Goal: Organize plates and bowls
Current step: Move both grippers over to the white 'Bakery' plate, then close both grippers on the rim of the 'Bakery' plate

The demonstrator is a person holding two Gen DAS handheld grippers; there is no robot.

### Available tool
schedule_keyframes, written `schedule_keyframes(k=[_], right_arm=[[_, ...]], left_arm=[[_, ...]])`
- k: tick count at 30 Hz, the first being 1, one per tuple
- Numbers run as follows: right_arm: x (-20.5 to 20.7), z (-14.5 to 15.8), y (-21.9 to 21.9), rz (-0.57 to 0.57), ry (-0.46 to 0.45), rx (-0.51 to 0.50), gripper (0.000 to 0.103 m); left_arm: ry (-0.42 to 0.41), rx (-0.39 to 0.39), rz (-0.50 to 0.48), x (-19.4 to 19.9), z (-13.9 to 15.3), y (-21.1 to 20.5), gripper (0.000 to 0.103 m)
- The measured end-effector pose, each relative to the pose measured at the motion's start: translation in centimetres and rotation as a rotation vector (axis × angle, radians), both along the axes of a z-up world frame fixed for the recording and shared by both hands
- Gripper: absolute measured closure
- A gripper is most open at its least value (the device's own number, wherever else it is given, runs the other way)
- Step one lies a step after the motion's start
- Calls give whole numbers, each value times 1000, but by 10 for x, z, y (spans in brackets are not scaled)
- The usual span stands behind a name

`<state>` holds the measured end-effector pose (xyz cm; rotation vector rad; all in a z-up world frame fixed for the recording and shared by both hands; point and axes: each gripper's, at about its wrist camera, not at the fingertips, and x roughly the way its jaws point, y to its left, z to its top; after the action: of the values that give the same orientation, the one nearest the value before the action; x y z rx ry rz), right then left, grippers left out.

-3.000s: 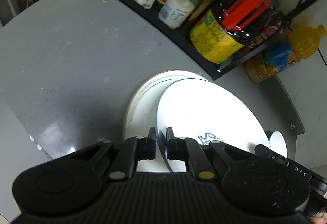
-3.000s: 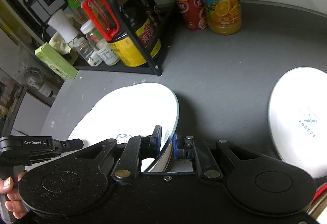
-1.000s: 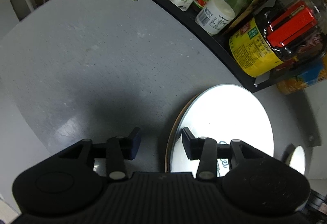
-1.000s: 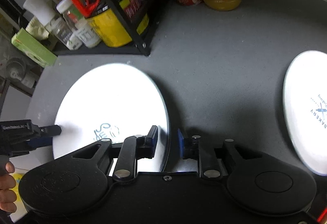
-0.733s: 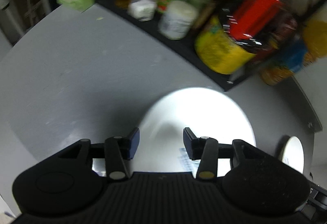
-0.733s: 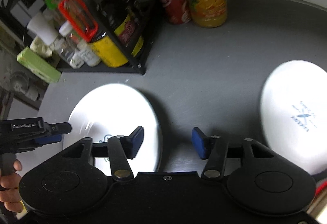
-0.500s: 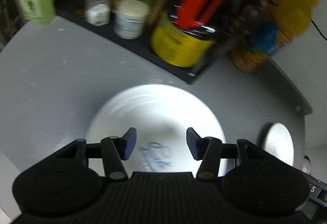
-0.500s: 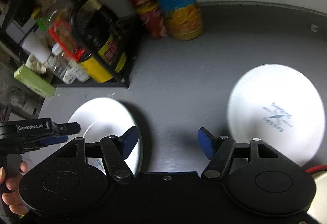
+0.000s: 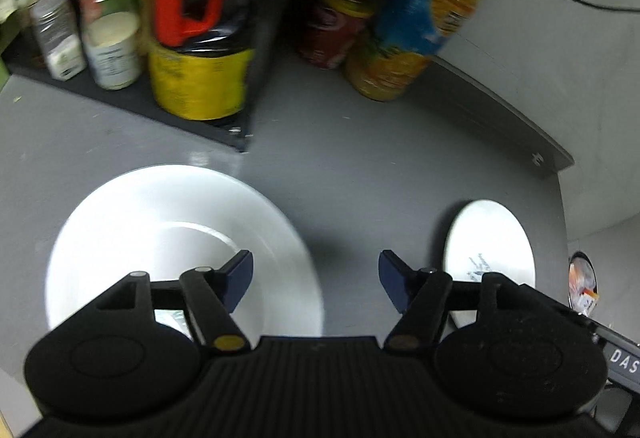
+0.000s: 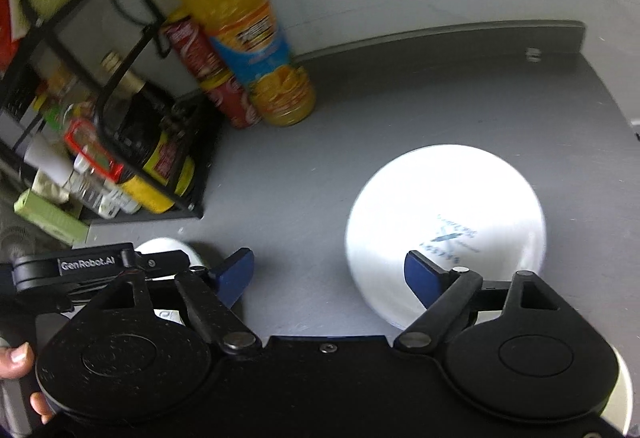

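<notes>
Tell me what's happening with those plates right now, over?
Left tool and right tool open, empty. Large white plate flat on grey counter; smaller white printed plate apart. Nothing between.

Dim, motion-blurred fisheye views; white plates glare.

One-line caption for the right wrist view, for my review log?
Open right gripper above the grey counter, heading toward a white printed plate; juice bottle and condiment rack behind.
</notes>
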<state>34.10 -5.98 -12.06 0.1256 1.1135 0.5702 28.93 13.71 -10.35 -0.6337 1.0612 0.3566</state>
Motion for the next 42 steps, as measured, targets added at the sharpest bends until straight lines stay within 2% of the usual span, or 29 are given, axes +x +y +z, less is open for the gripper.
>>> schedule_keyframes(k=[4, 11, 16, 21, 27, 31, 36, 38, 42], right_arm=[[5, 1, -19, -55, 17, 14, 20], [13, -6, -54, -154, 27, -18, 20], [22, -19, -73, -218, 59, -44, 31], [35, -35, -88, -264, 110, -63, 35], [51, -54, -94, -298, 184, -60, 52], [63, -65, -97, -315, 214, -78, 53], [78, -81, -99, -340, 261, -97, 62], [81, -86, -98, -345, 278, -100, 65], [86, -93, -95, -334, 295, -123, 68]], left_arm=[[1, -19, -53, 19, -2, -18, 35], [-1, -55, -153, 55, -8, -53, 35], [15, -75, -207, 77, -19, -71, 35], [29, -99, -232, 97, -31, -82, 35], [57, -97, -246, 118, -50, -91, 38], [78, -99, -275, 126, -63, -95, 40], [104, -127, -282, 135, -77, -95, 52], [122, -157, -289, 139, -84, -95, 63], [128, -178, -280, 142, -89, -93, 77]])
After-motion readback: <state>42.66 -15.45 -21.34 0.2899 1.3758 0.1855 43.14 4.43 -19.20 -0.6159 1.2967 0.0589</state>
